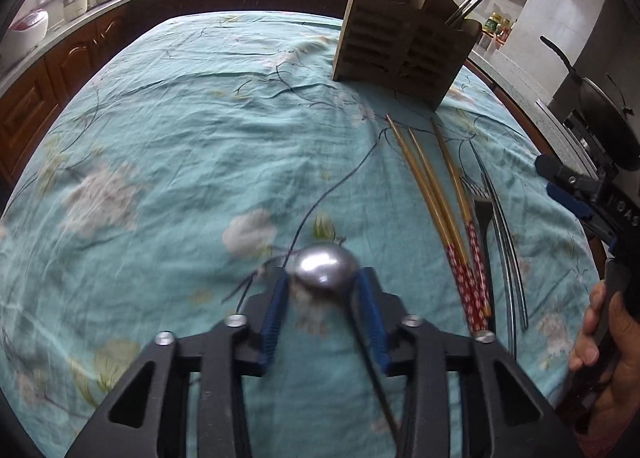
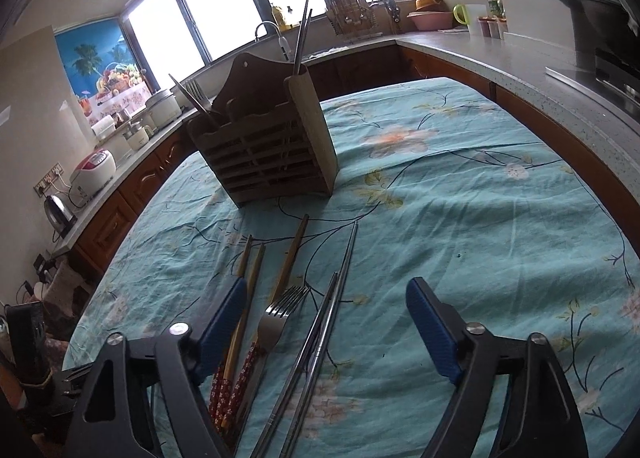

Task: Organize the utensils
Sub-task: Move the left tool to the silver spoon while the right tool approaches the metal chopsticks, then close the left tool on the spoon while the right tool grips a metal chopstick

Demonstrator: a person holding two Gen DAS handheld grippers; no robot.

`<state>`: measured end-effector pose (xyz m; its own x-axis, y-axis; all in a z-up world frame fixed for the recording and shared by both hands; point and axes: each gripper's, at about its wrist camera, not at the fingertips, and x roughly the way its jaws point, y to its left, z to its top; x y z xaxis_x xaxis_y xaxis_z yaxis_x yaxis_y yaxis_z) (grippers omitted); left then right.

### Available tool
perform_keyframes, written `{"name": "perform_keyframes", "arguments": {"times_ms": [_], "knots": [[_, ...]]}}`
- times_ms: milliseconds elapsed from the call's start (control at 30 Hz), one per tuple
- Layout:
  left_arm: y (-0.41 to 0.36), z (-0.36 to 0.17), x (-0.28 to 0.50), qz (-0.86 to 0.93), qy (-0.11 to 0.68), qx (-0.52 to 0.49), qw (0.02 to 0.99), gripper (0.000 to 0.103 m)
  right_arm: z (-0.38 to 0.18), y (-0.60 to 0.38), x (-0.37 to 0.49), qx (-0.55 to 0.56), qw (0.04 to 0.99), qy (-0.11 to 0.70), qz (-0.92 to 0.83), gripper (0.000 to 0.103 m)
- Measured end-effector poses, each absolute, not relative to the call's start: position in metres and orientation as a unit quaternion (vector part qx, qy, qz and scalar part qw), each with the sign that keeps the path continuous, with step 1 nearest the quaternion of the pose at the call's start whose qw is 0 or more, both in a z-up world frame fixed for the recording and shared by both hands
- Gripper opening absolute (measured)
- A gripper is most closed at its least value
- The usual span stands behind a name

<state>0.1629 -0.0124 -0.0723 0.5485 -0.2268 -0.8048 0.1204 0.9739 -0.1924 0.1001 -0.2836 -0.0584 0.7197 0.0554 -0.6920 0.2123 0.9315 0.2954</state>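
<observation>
Left claw (image 1: 324, 286) around spoon (image 1: 326, 268), bowl forward, handle toward camera.

A home kitchen: wooden cabinets (image 2: 132, 194) under a long counter (image 2: 500, 54), a tap (image 2: 266, 28) below bright windows (image 2: 224, 10), a rice cooker (image 2: 94, 168), kettle (image 2: 60, 212) and a pan (image 2: 592, 4) on the stove.

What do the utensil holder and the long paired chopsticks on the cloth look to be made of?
Utensil holder: apparently wood, matte brown, slatted front with visible grain. Three chopsticks: likely bamboo, tan shafts with red patterned handles. The other pair: probably stainless steel, grey and shiny.
</observation>
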Motion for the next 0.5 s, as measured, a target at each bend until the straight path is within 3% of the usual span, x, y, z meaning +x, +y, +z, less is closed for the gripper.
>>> {"name": "perform_keyframes", "arguments": {"times_ms": [133, 200, 267, 300, 333, 500], "knots": [[-0.014, -0.075, 0.18, -0.101, 0.461, -0.062, 0.879, 0.03, -0.068, -0.289, 0.119, 0.173, 0.901, 0.395, -0.05, 0.062], [-0.014, -0.075, 0.188, -0.101, 0.461, -0.067, 0.879, 0.03, -0.075, -0.291, 0.131, 0.168, 0.895, 0.409, -0.053, 0.048], [-0.012, -0.077, 0.199, -0.101, 0.461, -0.074, 0.879, 0.029, -0.081, -0.294, 0.143, 0.16, 0.891, 0.421, -0.058, 0.043], [-0.011, -0.077, 0.202, -0.101, 0.462, -0.077, 0.878, 0.022, -0.084, -0.296, 0.15, 0.157, 0.889, 0.425, -0.059, 0.042], [-0.01, -0.078, 0.207, -0.105, 0.465, -0.081, 0.875, 0.006, -0.086, -0.297, 0.157, 0.154, 0.887, 0.43, -0.061, 0.041], [-0.008, -0.081, 0.223, -0.114, 0.479, -0.087, 0.866, 0.005, -0.103, -0.298, 0.19, 0.132, 0.873, 0.465, -0.063, 0.03]]}}
